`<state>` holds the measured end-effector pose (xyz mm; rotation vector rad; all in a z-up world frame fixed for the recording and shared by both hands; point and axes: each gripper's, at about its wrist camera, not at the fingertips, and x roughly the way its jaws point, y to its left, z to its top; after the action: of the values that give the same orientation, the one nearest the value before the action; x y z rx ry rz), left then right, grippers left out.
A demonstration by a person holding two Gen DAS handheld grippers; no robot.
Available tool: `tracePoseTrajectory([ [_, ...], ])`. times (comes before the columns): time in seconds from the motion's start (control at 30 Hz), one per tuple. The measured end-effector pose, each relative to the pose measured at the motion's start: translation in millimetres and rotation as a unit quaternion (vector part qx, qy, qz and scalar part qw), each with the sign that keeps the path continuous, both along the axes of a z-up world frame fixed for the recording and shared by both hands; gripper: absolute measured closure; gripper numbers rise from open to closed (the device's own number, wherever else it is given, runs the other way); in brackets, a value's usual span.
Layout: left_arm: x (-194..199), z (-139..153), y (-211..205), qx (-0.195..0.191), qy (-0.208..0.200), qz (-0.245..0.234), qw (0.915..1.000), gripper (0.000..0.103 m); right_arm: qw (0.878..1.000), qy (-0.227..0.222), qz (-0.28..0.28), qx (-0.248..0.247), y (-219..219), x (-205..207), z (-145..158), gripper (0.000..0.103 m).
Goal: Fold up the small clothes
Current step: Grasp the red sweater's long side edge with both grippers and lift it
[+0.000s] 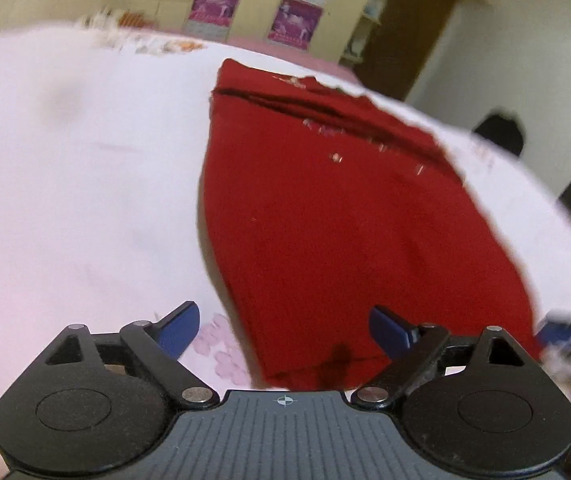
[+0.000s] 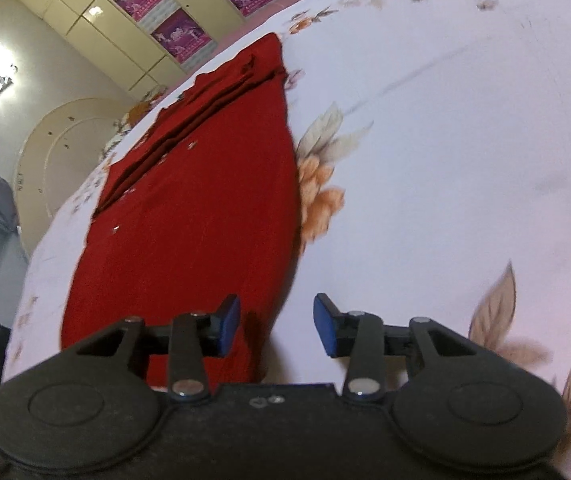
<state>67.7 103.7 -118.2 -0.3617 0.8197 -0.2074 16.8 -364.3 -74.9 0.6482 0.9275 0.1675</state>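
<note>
A red garment [image 1: 325, 208] lies flat on a white floral bedsheet [image 1: 77, 168], with a folded band across its far end. My left gripper [image 1: 285, 330] hovers over the garment's near left corner, jaws wide open with nothing between the blue pads. In the right wrist view the same red garment [image 2: 189, 216] stretches away from me. My right gripper [image 2: 277, 326] is over its near right edge, jaws partly open. The left pad is above the red cloth, the right pad above the sheet [image 2: 445, 140], and neither pad presses on anything.
Cream wardrobe doors with purple posters [image 1: 215, 4] stand behind the bed. A brown door [image 1: 413, 28] is at the back right. The other gripper's blue tip [image 1: 553, 332] shows at the garment's right edge. A round white headboard panel [image 2: 65, 148] lies beyond the bed.
</note>
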Motion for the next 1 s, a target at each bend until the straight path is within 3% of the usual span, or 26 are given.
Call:
tracePoseTrajectory([
  [0.1, 2.5, -11.5, 17.7, -0.124, 0.024, 0.012, 0.9920, 0.018, 1.000, -0.003, -0.004, 0.031, 4.8, -6.8, -5.6, 0.063],
  [0.13, 3.2, -15.2, 18.6, -0.140, 0.027, 0.013, 0.9897, 0.018, 0.999, -0.004, -0.010, 0.040, 6.2, -7.3, -7.6, 0.063],
  [0.23, 5.4, -22.6, 18.2, -0.153, 0.024, 0.013, 0.9879, 0.021, 0.996, -0.002, -0.026, 0.082, 6.2, -5.4, -14.2, 0.066],
  [0.33, 11.3, -25.2, 20.0, -0.159, 0.025, 0.016, 0.9869, 0.027, 0.995, -0.004, -0.025, 0.094, 9.7, 0.7, -19.6, 0.072],
  [0.4, 16.7, -25.9, 17.4, -0.157, 0.024, 0.013, 0.9872, 0.027, 0.996, 0.000, -0.018, 0.088, 11.4, 7.7, -21.0, 0.085],
  [0.53, 30.9, -24.3, 7.2, -0.139, 0.019, 0.005, 0.9901, 0.028, 0.997, 0.002, -0.003, 0.072, 16.9, 15.2, -19.2, 0.096],
  [0.57, 32.6, -23.7, 7.1, -0.138, 0.019, 0.006, 0.9902, 0.040, 0.997, 0.000, 0.000, 0.072, 17.2, 14.6, -18.2, 0.097],
  [0.6, 34.1, -24.2, 7.8, -0.133, 0.023, 0.008, 0.9909, 0.067, 0.997, 0.000, 0.002, 0.071, 17.5, 15.3, -18.0, 0.097],
  [0.67, 36.3, -30.4, 12.7, -0.122, 0.042, 0.024, 0.9914, 0.100, 0.998, -0.002, 0.014, 0.064, 18.0, 17.5, -17.2, 0.097],
  [0.8, 23.5, -24.0, 24.7, -0.166, 0.018, 0.025, 0.9856, 0.100, 0.998, -0.011, 0.024, 0.064, 15.0, 18.1, -12.6, 0.098],
  [0.87, 17.2, -17.4, 24.3, -0.151, 0.005, 0.016, 0.9884, 0.099, 0.997, -0.022, 0.022, 0.071, 11.7, 14.0, -5.6, 0.098],
  [1.0, 24.4, -35.0, 27.5, -0.143, 0.040, 0.038, 0.9882, 0.099, 0.998, 0.000, 0.015, 0.069, 8.5, 15.9, -17.1, 0.097],
])
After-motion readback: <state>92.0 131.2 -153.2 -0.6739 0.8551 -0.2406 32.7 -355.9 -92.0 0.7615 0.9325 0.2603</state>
